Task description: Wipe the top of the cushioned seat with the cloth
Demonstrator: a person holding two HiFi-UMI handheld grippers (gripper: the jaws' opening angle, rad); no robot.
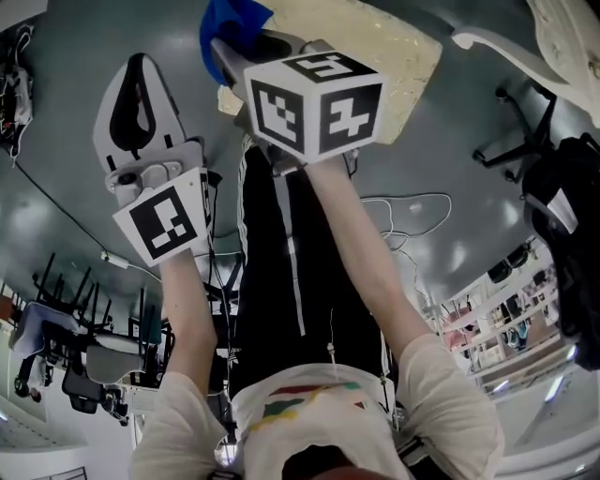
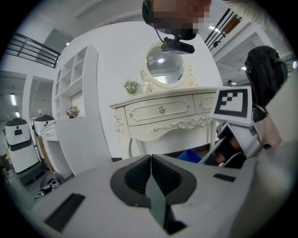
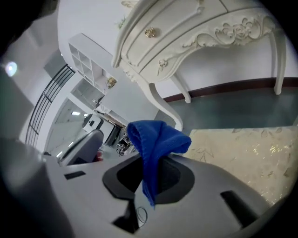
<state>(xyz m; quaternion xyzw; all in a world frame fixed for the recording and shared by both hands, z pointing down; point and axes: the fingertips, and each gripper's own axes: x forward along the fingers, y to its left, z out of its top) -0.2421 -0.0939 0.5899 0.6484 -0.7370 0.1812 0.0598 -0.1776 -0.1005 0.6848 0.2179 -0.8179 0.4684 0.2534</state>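
My right gripper (image 1: 228,54) is shut on a blue cloth (image 1: 231,22), which bunches up out of the jaws (image 3: 157,141). It is held just above the near edge of the beige cushioned seat (image 1: 384,42). In the right gripper view the seat's patterned top (image 3: 242,153) lies to the right, beyond the cloth. My left gripper (image 1: 141,70) hangs over the floor to the left of the seat. In the left gripper view its jaws (image 2: 151,173) are pressed together with nothing between them, and a bit of the blue cloth (image 2: 190,155) shows past them.
A cream dressing table (image 2: 163,116) with an oval mirror (image 2: 164,65) stands ahead against the wall, its carved legs (image 3: 165,100) close behind the seat. A white shelf unit (image 2: 74,93) is to its left. Office chairs (image 1: 66,347) and a white cable (image 1: 412,211) are on the grey floor.
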